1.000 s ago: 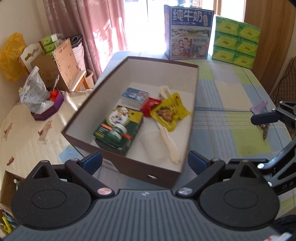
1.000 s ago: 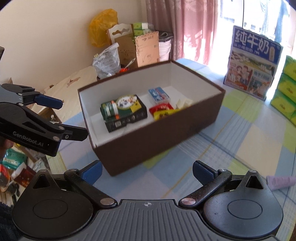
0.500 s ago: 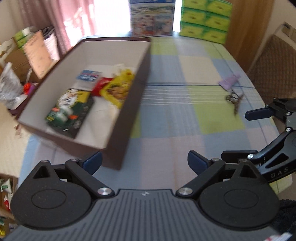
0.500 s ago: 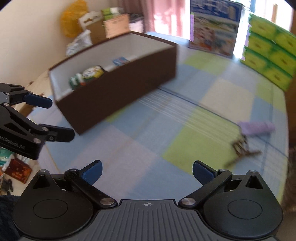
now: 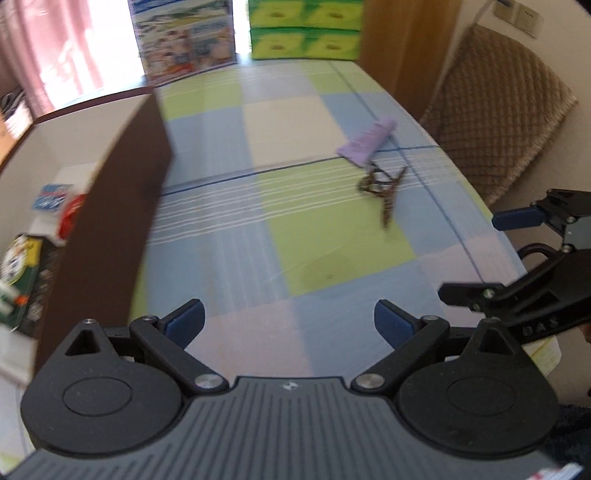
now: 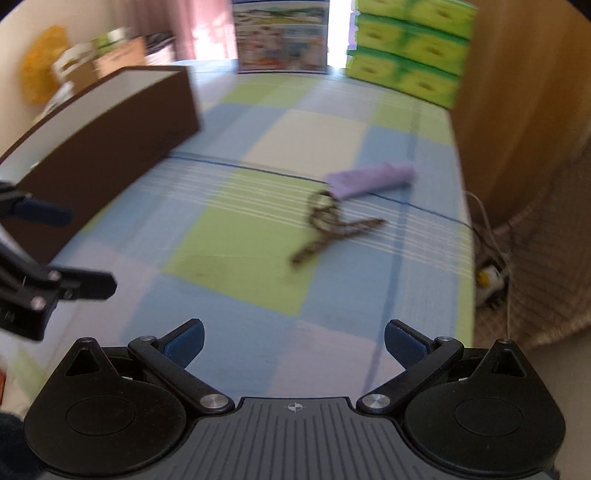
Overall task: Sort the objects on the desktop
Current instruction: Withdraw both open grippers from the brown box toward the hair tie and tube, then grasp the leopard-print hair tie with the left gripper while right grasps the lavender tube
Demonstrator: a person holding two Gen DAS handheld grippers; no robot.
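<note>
A brown box with a white inside stands at the left of the checked tablecloth and holds several packets; it also shows in the right wrist view. A purple tube and a pair of patterned scissors lie side by side on the cloth to the right. My left gripper is open and empty over the near cloth. My right gripper is open and empty, with the scissors ahead of it.
A milk carton box and stacked green packs stand at the table's far edge. A woven chair stands past the right edge. The table's right edge drops to a floor with cables.
Both grippers have swung right, away from the box and toward the tube and scissors. The box has slid to the left of both views. Both stay open.
</note>
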